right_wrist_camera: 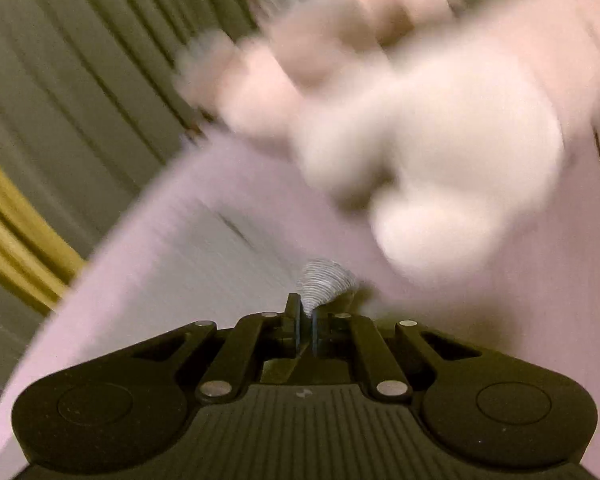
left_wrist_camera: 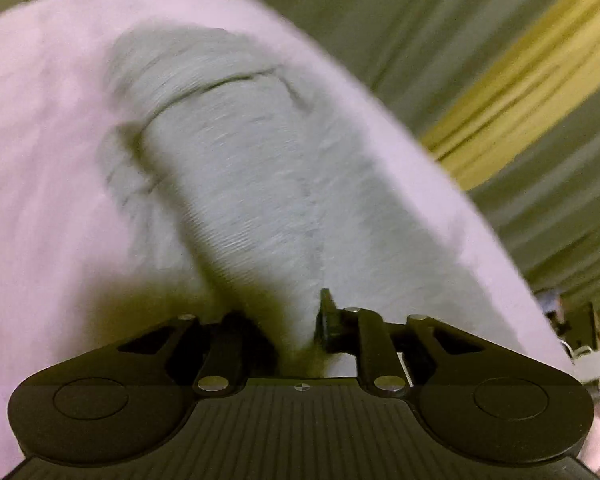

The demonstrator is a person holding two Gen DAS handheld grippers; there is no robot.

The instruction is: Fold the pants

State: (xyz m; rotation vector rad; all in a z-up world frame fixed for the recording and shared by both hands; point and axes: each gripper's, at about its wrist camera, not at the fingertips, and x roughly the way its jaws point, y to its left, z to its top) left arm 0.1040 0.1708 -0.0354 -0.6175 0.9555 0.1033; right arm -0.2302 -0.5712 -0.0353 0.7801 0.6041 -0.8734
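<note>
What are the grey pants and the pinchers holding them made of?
The pants look like soft knitted cotton, matte, with fine ribbed lines and limp folds; blur leaves it uncertain. The left gripper and right gripper look like hard black matte plastic with shiny metal pins at the joints.

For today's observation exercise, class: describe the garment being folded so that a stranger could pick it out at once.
Start from the wide pale pink sheet that fills most of the left wrist view. On it lies a long light grey ribbed garment, the pants, running up from the left gripper. Its grey colour and fine ribbing set it apart from the smooth pink around it.
</note>
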